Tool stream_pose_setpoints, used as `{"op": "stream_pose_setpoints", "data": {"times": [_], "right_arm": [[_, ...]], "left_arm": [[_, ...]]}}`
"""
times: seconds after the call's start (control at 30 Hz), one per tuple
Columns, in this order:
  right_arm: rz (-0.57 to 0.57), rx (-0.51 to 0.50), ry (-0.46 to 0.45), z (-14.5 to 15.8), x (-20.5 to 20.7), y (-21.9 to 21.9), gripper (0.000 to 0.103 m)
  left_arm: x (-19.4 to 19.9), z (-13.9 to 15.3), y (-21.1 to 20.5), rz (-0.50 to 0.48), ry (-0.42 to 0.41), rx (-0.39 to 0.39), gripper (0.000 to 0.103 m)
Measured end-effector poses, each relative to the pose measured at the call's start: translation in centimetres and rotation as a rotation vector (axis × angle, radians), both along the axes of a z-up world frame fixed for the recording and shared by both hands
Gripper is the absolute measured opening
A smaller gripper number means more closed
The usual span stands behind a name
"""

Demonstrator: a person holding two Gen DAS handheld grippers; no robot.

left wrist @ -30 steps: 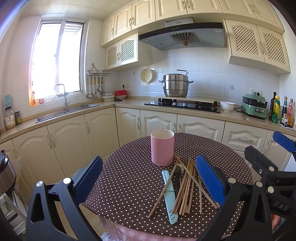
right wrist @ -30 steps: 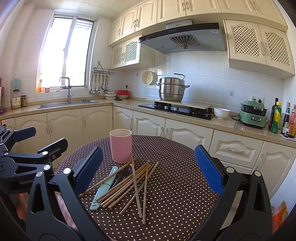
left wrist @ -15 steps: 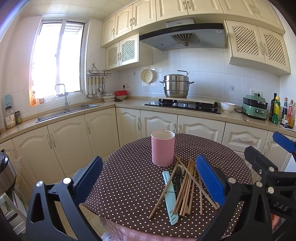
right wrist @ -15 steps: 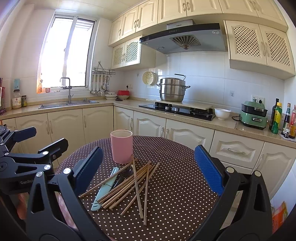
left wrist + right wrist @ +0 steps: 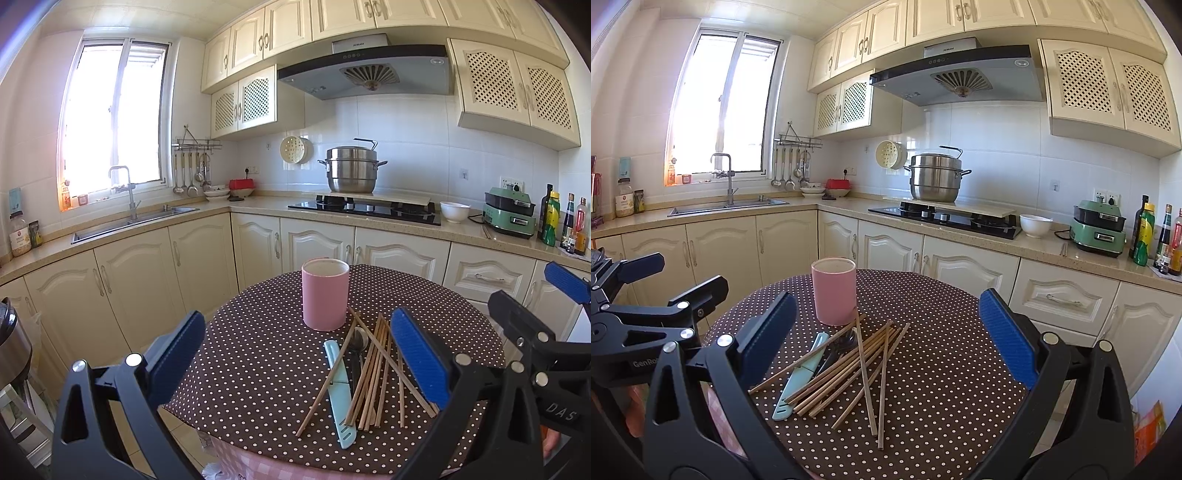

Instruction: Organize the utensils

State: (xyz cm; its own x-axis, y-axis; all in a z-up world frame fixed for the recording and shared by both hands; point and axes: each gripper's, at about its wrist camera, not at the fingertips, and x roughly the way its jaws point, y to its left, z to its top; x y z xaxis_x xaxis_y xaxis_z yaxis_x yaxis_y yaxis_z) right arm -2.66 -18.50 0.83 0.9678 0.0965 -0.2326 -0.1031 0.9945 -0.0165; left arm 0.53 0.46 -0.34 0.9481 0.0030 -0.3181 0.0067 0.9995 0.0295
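Observation:
A pink cup (image 5: pixel 325 294) stands upright on the round table with a brown dotted cloth (image 5: pixel 258 354). In front of it lie several wooden chopsticks (image 5: pixel 373 373), a light blue sheathed knife (image 5: pixel 339 391) and a dark spoon (image 5: pixel 357 345), in a loose pile. The right wrist view shows the same cup (image 5: pixel 834 290), chopsticks (image 5: pixel 864 365), knife (image 5: pixel 799 376) and spoon (image 5: pixel 837 349). My left gripper (image 5: pixel 295 358) is open and empty, held above the table's near edge. My right gripper (image 5: pixel 886 347) is open and empty, over the pile, and also shows in the left wrist view (image 5: pixel 532 321).
Cream kitchen cabinets (image 5: pixel 192 266) and a counter run behind the table. A steel pot (image 5: pixel 351 170) sits on the hob, a white bowl (image 5: pixel 455 212) and green appliance (image 5: pixel 509 216) to its right. A sink (image 5: pixel 136 221) lies under the window.
Both grippers have crept slightly forward toward the table. Nothing on the table has moved.

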Motion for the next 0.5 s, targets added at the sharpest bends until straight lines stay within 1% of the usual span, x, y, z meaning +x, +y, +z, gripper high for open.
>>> {"op": "stream_pose_setpoints", "data": {"times": [0.5], "right_arm": [[-0.008,0.006,0.009,-0.38,0.46,-0.35,0.097]], "left_arm": [[0.61,-0.32,-0.56,-0.003,0.011,0.006,0.099]]}}
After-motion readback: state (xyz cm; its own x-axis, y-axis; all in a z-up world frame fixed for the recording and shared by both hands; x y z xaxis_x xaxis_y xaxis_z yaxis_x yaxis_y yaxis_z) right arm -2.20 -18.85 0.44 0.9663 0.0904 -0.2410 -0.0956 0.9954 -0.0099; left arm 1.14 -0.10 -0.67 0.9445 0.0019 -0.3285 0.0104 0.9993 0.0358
